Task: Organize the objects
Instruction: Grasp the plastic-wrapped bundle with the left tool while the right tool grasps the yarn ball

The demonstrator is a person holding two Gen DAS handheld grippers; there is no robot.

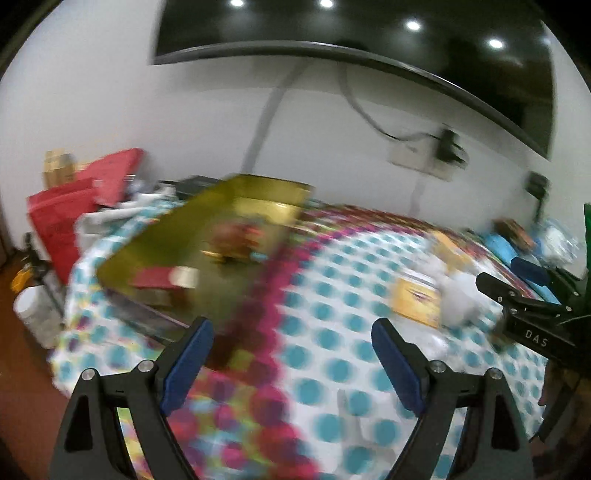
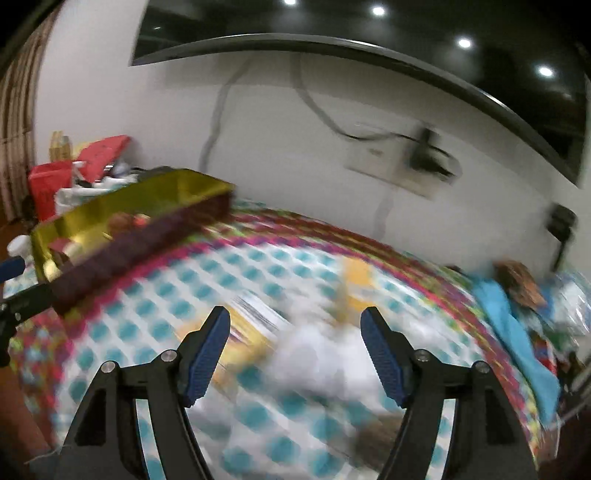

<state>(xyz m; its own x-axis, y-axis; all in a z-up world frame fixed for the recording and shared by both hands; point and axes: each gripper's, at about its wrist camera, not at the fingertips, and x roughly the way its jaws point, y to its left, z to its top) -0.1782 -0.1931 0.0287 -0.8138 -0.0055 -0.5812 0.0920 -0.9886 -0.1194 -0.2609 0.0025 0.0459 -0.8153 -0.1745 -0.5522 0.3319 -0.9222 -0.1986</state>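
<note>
White wall (image 1: 147, 110) behind, dark TV (image 1: 369, 33) mounted high, cables hanging to a socket. Below, a table under a dotted cloth (image 1: 332, 369), teal spots with a pink and multicolour border.

Both views heavily smeared by motion. Left gripper (image 1: 291, 354): jaws wide, nothing between them. Right gripper (image 2: 295, 350): jaws wide, empty, hovering over a blurred white lump (image 2: 317, 354) and yellow cards or packets (image 2: 354, 277); whether they touch each other is unclear.

Gold tray (image 1: 155, 240) sits at the left of the table, a few small items already inside, too blurred to name. Loose items lie well apart from it, toward the right.

Risks, as I judge them: closing at this speed could miss the soft white lump or snag the cloth and drag it, shifting the tray. The two grippers are near each other and could collide.

Red boxes (image 1: 55, 218) piled at the far left; blue cloth (image 2: 517, 332) and clutter at the right edge.
</note>
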